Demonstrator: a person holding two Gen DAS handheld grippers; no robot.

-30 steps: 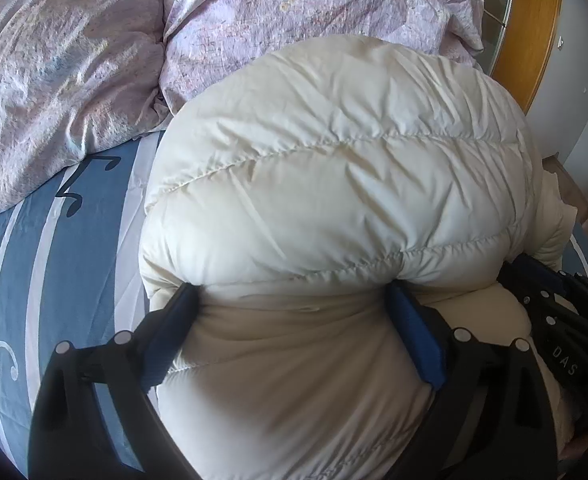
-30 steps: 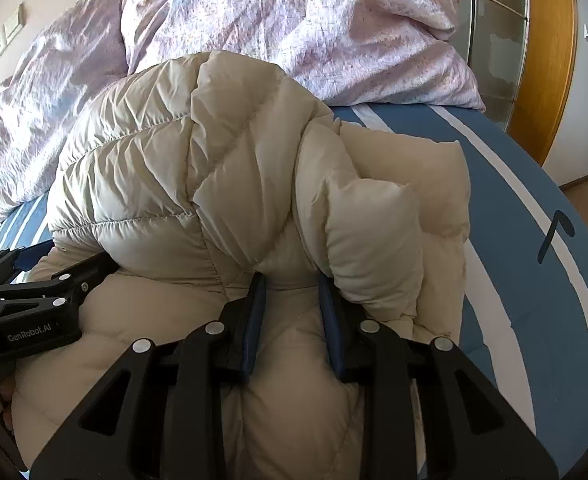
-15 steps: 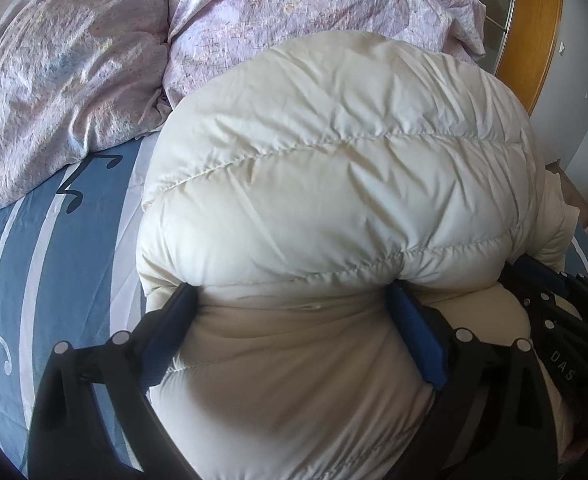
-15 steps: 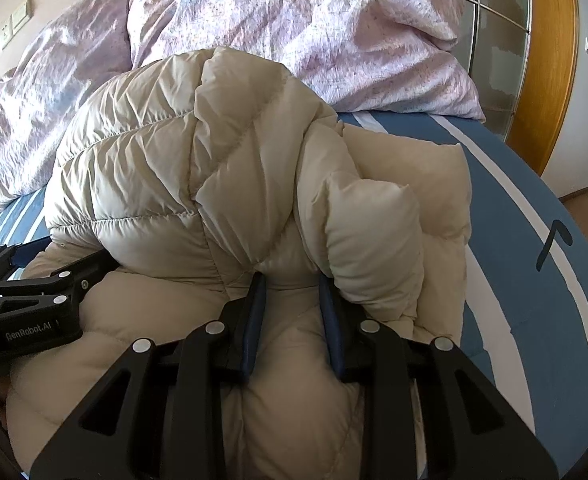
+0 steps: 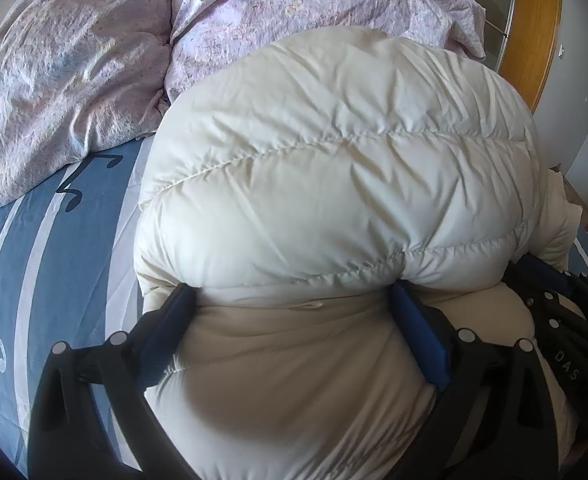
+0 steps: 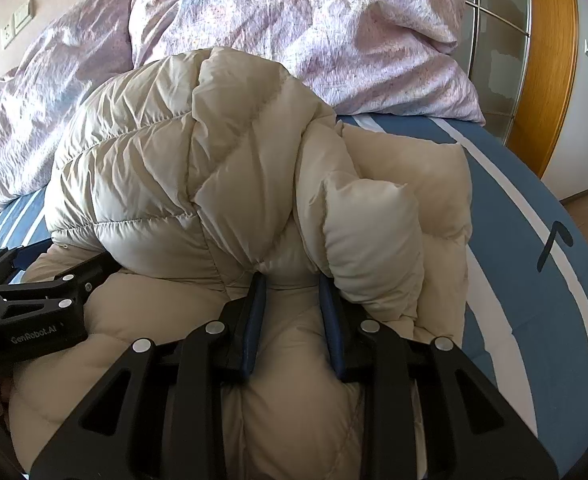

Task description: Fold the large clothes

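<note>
While the jacket (image 5: 334, 200) lies bunched on the bed (image 5: 46, 264), its folded bulk is found directly ahead of both grippers, rolled toward the pillows (image 6: 294, 28). The left gripper (image 5: 294, 300) is spread wide around a thick fold, pads pressed in. The right gripper (image 6: 290, 284) is set narrow, pinching a thinner fold. The long axis is judged to run across both.

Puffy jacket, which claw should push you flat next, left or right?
Probably the left claw: its jaws stand wide across the broad folded bulge of the puffy jacket. The right claw, near the jacket's edge, pinches only a narrow fold.
</note>
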